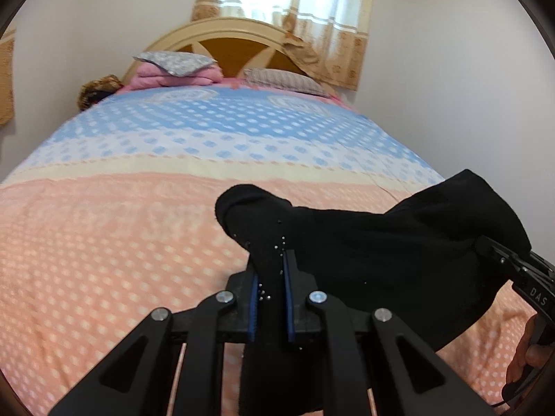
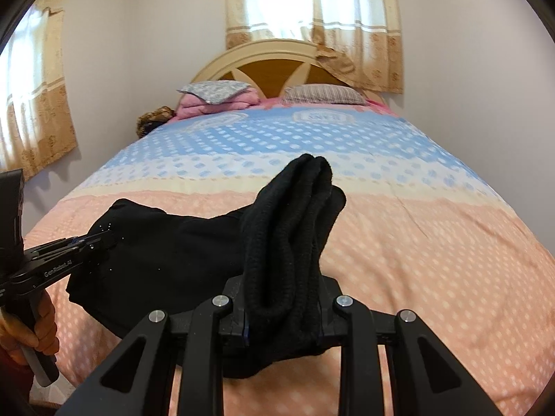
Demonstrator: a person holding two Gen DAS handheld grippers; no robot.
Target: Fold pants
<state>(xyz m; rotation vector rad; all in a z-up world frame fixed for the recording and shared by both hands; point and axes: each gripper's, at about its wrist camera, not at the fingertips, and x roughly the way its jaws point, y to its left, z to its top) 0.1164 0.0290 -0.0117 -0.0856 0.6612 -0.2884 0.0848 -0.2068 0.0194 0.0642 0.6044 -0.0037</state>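
Observation:
The black pants [image 1: 364,253] hang bunched between my two grippers above the pink part of the bedspread [image 1: 104,242]. My left gripper [image 1: 270,277] is shut on one end of the cloth, which pokes out past its blue pads. In the right wrist view my right gripper [image 2: 282,298] is shut on a thick ribbed bundle of the pants [image 2: 295,225]. The left gripper [image 2: 100,239] also shows at the left edge of that view, pinching the other end. The right gripper [image 1: 499,256] appears at the right edge of the left wrist view.
The bed carries a pink and blue dotted bedspread [image 2: 416,242]. At the head lie a folded pink blanket with a grey pillow [image 2: 215,98] and a striped pillow [image 2: 322,93]. A wooden headboard [image 2: 270,69] and curtained window [image 2: 312,7] stand behind. Hands hold the gripper handles.

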